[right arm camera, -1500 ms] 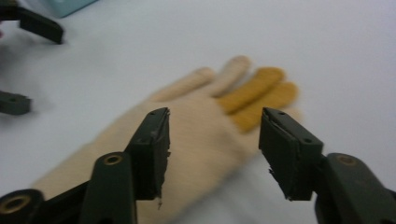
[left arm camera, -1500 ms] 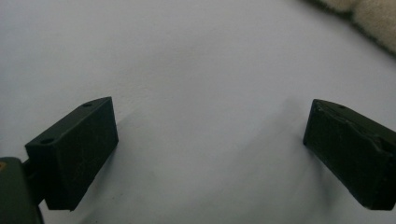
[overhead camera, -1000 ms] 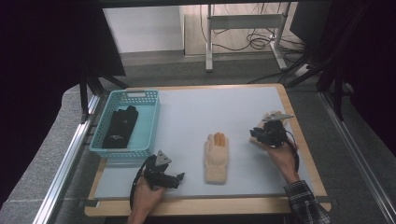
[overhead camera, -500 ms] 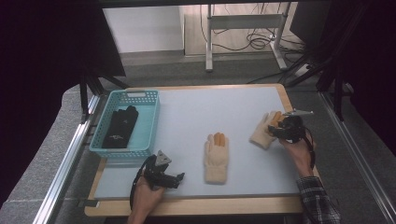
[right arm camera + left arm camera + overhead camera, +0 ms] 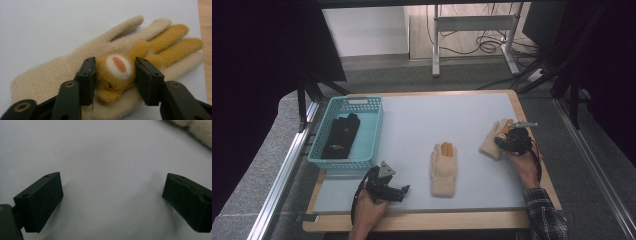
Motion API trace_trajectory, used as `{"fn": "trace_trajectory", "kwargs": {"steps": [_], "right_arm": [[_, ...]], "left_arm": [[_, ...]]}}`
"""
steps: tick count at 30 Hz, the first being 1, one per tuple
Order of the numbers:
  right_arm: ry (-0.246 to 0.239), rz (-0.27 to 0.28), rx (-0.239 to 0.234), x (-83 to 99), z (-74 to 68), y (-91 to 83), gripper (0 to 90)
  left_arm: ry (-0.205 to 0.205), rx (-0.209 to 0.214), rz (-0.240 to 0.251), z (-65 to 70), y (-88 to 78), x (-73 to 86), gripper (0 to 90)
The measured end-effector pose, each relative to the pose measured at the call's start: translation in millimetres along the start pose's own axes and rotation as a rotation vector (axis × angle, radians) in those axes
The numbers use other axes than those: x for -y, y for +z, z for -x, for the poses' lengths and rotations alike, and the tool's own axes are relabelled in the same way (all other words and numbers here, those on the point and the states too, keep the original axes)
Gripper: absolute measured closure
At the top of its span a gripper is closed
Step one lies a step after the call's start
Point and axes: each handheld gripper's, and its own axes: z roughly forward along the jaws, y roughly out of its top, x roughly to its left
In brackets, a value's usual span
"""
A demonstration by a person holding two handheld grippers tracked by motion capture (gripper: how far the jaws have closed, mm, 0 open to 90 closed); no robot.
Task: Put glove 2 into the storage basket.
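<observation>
A beige glove (image 5: 50, 77) with yellow-orange fingers lies flat at the right of the pale mat (image 5: 422, 120). My right gripper (image 5: 115, 65) is shut on the glove's plush yellow animal face (image 5: 117, 75), one jaw pressing each side. In the high view this glove (image 5: 490, 145) lies just left of my right gripper (image 5: 508, 141). A second matching beige glove (image 5: 443, 169) lies mid-table, fingers pointing away. My left gripper (image 5: 404, 189) rests near the front edge, left of that glove. It (image 5: 112, 192) stands open over bare mat, with the glove's edge (image 5: 197, 128) at the upper right.
A teal basket (image 5: 374, 130) sits at the left of the table with a black glove (image 5: 339, 136) in it. The wooden table edge (image 5: 532, 125) runs close to the right of the held glove. A metal rail (image 5: 282, 170) runs along the left.
The right gripper drew back to the right, uncovering the beige glove, then came a little left onto it again. The left gripper has stayed put.
</observation>
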Motion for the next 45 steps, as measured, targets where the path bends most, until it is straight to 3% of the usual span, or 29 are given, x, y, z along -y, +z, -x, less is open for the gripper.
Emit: {"fn": "trace_trajectory", "kwargs": {"steps": [10, 19, 34, 45], "right_arm": [[0.002, -0.004, -0.019, -2.0, -0.2, -7.4, 57.4], [-0.007, 0.046, -0.056, -9.3, -4.1, -29.3, 57.4], [-0.062, 0.091, -0.147, -22.0, -23.8, -58.8, 57.4], [-0.117, 0.105, -0.216, -26.2, -43.4, -69.2, 57.4]], "left_arm": [[0.0, 0.0, 0.0, 0.0, 0.0, 0.0, 3.4], [-0.001, 0.0, 0.001, 0.1, 0.0, 0.0, 3.4], [0.0, 0.0, -0.001, 0.0, -0.1, 0.1, 3.3], [0.0, 0.0, 0.0, 0.0, -0.1, 0.1, 3.4]]}}
